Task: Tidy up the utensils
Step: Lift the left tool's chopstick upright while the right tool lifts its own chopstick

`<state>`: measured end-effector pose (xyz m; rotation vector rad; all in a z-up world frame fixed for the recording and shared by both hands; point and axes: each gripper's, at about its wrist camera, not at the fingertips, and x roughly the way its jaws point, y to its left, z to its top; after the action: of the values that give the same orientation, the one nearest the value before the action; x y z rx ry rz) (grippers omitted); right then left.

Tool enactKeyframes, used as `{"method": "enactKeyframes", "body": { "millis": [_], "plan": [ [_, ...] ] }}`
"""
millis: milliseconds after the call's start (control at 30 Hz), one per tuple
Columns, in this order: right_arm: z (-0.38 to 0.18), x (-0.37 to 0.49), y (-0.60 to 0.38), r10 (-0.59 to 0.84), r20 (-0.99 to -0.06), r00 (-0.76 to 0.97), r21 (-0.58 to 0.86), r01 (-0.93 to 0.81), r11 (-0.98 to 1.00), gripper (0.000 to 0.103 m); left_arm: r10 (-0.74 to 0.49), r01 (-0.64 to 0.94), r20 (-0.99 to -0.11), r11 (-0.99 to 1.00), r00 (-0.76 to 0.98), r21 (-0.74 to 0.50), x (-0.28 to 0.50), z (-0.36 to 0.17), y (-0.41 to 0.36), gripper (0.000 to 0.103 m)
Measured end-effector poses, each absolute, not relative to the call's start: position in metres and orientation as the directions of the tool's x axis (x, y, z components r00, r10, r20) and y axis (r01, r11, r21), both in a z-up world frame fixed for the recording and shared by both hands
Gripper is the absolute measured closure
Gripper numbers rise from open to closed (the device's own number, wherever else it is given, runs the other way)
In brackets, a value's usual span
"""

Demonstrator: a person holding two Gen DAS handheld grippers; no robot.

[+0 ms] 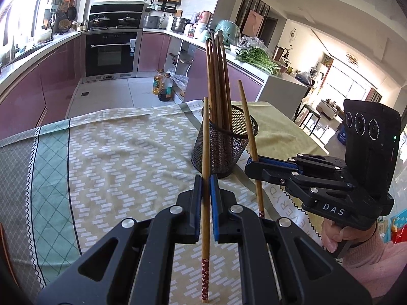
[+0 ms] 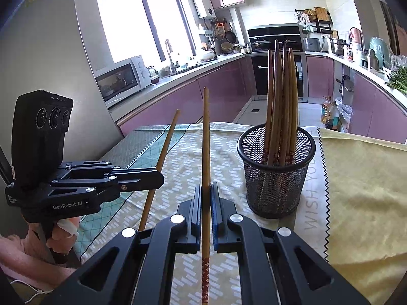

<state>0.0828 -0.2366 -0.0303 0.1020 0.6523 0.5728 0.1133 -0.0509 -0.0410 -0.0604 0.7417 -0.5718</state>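
Left wrist view: left gripper (image 1: 206,193) jaws pinching upright chopstick (image 1: 205,152), centre frame. Right gripper (image 1: 254,164), right of centre, jaws clamped on second chopstick (image 1: 248,124). Mesh holder (image 1: 223,147) with chopstick bundle (image 1: 217,81) just behind, on patterned desk cloth (image 1: 122,157).

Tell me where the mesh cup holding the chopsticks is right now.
The mesh cup stands on the tablecloth, ahead and right of the right gripper; in the left wrist view it is just beyond the left gripper.

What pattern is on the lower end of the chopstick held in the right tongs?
Red with small white flowers, on the brown wooden chopstick; clearest in the right wrist view.
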Motion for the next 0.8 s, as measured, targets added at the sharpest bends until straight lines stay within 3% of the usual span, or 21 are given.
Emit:
{"method": "enactKeyframes", "body": {
  "millis": [800],
  "plan": [
    [-0.017, 0.078, -0.248, 0.530, -0.505, 0.681, 0.254, -0.469, 0.846, 0.097, -0.520, 0.481, -0.588, 0.843, 0.619, -0.240, 0.109, -0.029, -0.050, 0.096]
  ]
}}
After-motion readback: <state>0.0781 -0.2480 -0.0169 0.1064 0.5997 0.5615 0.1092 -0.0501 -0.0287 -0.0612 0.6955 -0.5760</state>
